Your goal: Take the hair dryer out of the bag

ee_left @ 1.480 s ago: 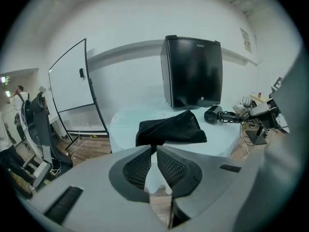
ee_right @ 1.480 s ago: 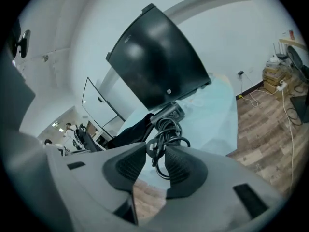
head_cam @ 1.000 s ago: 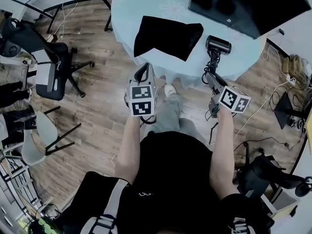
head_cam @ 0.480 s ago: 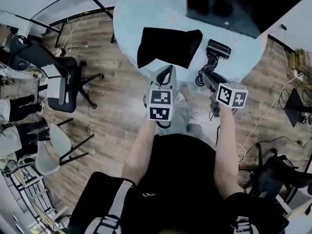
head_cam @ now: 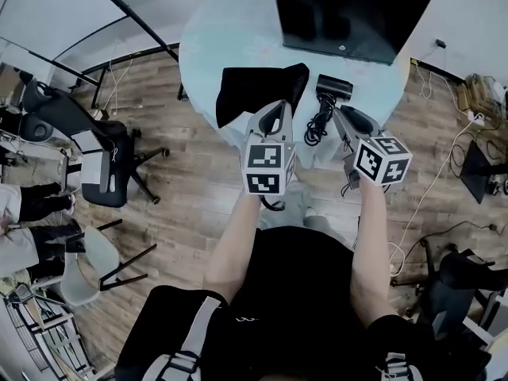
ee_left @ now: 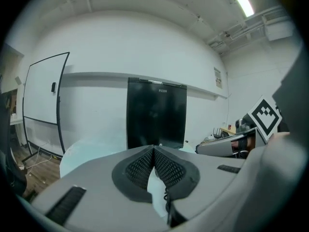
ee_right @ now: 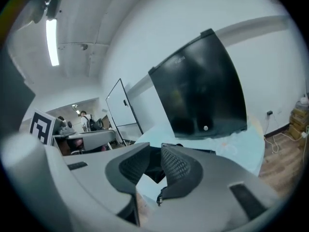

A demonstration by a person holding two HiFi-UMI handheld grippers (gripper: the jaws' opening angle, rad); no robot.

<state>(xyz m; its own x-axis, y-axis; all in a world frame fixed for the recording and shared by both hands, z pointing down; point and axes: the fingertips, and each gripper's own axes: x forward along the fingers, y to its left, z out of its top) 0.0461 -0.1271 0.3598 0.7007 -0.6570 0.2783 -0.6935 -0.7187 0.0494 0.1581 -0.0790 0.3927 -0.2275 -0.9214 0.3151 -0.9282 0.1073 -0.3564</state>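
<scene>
The black hair dryer (head_cam: 334, 86) lies on the round pale-blue table (head_cam: 230, 30), its coiled cord (head_cam: 319, 124) trailing toward the near edge. Left of it lies the crumpled black bag (head_cam: 252, 88). My left gripper (head_cam: 278, 106) hovers over the table's near edge beside the bag, jaws shut with nothing in them (ee_left: 154, 149). My right gripper (head_cam: 340, 112) hangs just right of the cord, short of the dryer. Its jaws (ee_right: 154, 149) have just been closing; a gap remains and nothing is between them.
A large black monitor (head_cam: 353, 10) stands at the table's far side. Office chairs (head_cam: 103, 153) and a person's legs (head_cam: 24, 205) are at the left, another chair (head_cam: 452, 280) at the lower right. Cables run over the wooden floor (head_cam: 432, 189).
Both grippers have risen and come forward to the table's near edge, the left one also moving right. The right gripper has drawn away from the dryer's handle. Dryer and bag lie still.
</scene>
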